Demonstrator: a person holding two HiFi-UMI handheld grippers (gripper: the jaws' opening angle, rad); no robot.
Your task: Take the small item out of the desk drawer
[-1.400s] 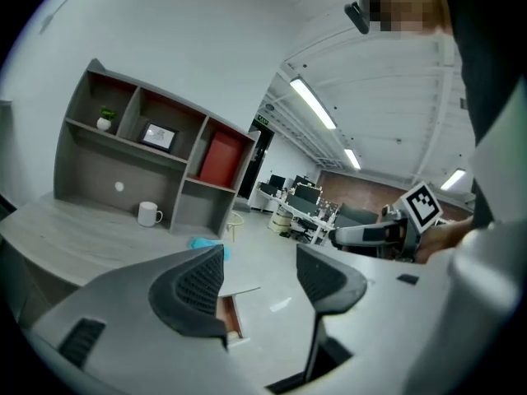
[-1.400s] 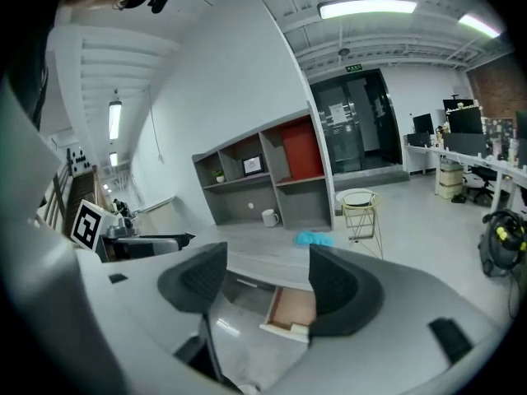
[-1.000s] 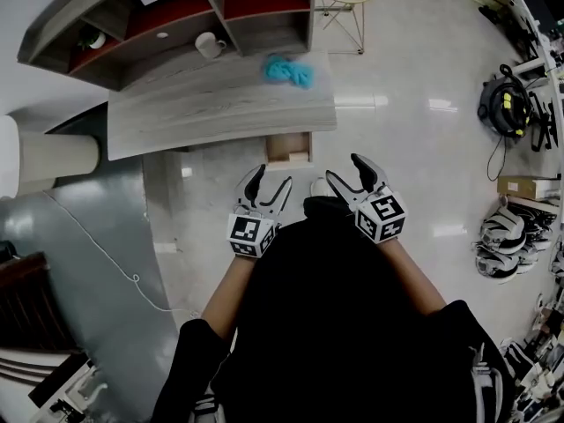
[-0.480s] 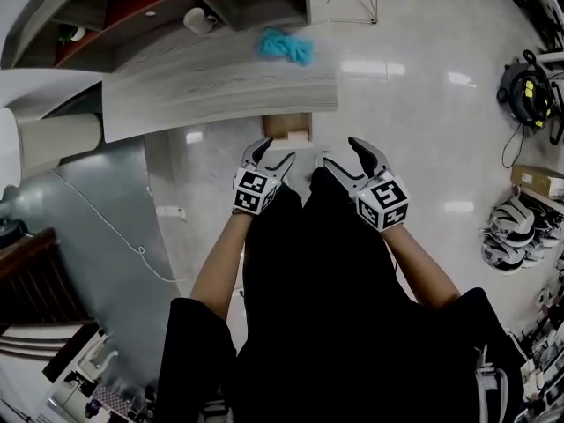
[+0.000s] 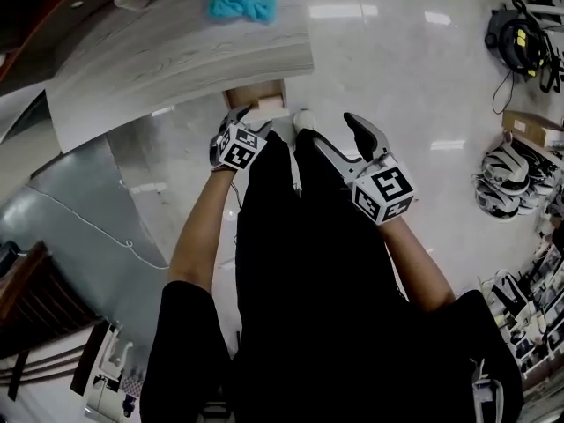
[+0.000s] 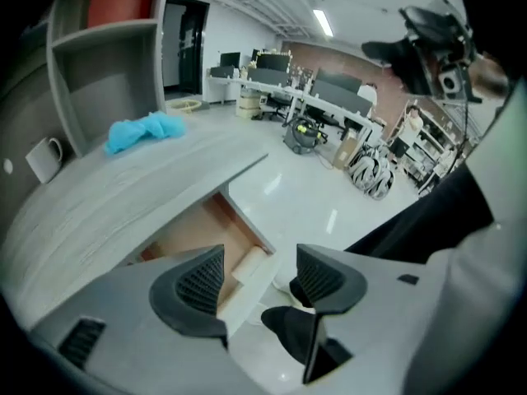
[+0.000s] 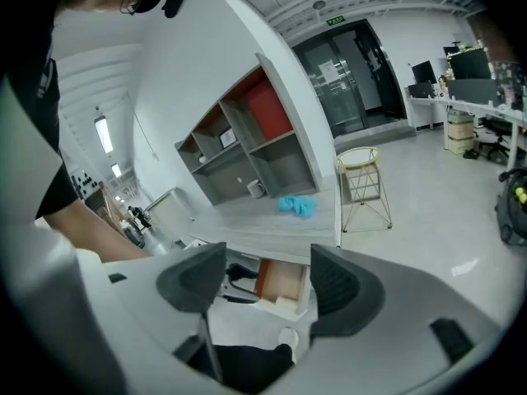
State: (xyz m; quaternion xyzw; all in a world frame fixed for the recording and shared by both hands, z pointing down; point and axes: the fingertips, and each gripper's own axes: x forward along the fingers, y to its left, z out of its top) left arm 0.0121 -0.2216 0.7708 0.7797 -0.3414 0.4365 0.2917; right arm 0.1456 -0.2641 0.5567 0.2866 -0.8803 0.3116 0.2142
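The left gripper point(image 6: 259, 278) is hanging right at the open drawer point(image 6: 185, 237) under the desk point(image 6: 123, 196). Its jaws are spread wide and empty, seemingly being lined up on the small pale item point(image 6: 247, 262) lying in the drawer's front corner. The right gripper point(image 7: 268, 280), equally wide open and holding nothing, is hovering farther back over the floor, probably so it isn't crowding the reach.

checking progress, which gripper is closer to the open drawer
The left gripper: its open jaws are right at the pale wooden drawer, while the right gripper hangs farther back.
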